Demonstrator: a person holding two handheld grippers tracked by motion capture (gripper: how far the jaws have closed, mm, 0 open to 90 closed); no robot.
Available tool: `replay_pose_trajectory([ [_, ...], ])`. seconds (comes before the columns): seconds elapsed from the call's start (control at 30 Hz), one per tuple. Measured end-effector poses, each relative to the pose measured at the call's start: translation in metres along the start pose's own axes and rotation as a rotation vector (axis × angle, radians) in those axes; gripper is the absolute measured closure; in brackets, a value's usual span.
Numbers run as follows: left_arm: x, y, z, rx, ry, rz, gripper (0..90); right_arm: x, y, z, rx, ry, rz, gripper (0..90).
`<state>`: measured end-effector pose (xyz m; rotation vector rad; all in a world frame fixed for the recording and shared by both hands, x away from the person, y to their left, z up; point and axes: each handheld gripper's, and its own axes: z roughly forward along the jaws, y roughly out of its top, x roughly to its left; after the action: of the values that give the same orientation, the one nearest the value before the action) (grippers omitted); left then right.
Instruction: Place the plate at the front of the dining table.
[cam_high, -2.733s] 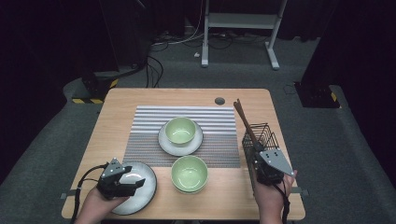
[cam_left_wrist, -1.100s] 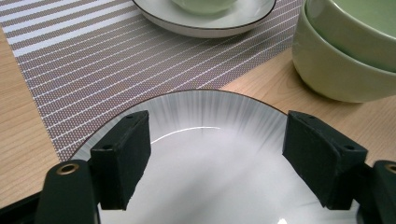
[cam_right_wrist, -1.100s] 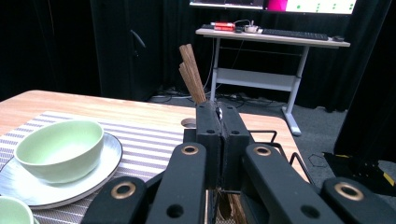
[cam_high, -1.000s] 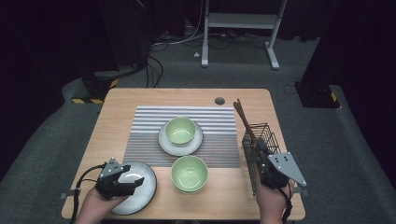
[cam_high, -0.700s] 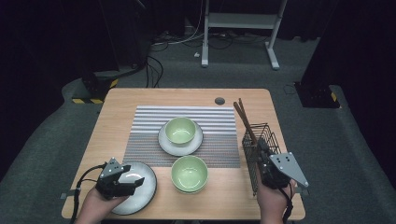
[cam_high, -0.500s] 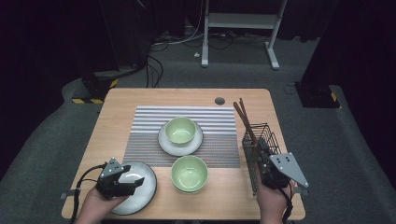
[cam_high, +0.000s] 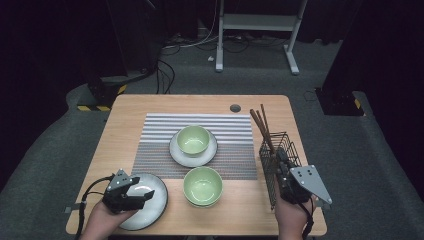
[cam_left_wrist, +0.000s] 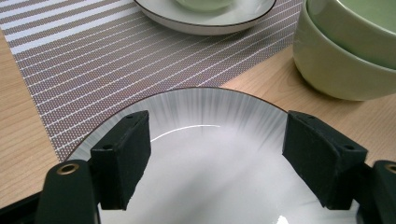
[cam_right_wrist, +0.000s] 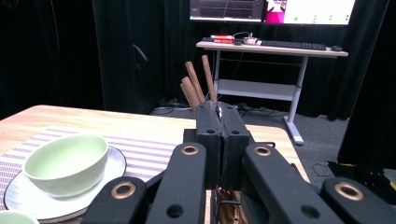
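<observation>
plain white plate (cam_left_wrist: 205, 154), green bowls (cam_high: 202, 185), chopsticks (cam_right_wrist: 196, 86)

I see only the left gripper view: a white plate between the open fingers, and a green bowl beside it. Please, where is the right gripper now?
Observer: In the high view, the right gripper is at a black wire basket near the right edge of the light wooden table.
Operator: Are its fingers open or closed?
Observer: Closed. In the right gripper view the fingers stand pressed together.
Operator: Is there something inside that basket?
Observer: Yes, brown wooden chopsticks stand in it, leaning towards the far side of the table.
</observation>
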<state>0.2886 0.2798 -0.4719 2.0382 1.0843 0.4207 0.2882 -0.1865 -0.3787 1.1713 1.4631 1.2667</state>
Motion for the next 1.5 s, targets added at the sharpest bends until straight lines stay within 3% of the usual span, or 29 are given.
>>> replay_pose_trajectory([
  [1.5,0.0,-0.001,0.0,-0.012,0.0,0.001,23.8,0.007,0.012,-0.015,-0.108,0.013,-0.004,88.7],
])
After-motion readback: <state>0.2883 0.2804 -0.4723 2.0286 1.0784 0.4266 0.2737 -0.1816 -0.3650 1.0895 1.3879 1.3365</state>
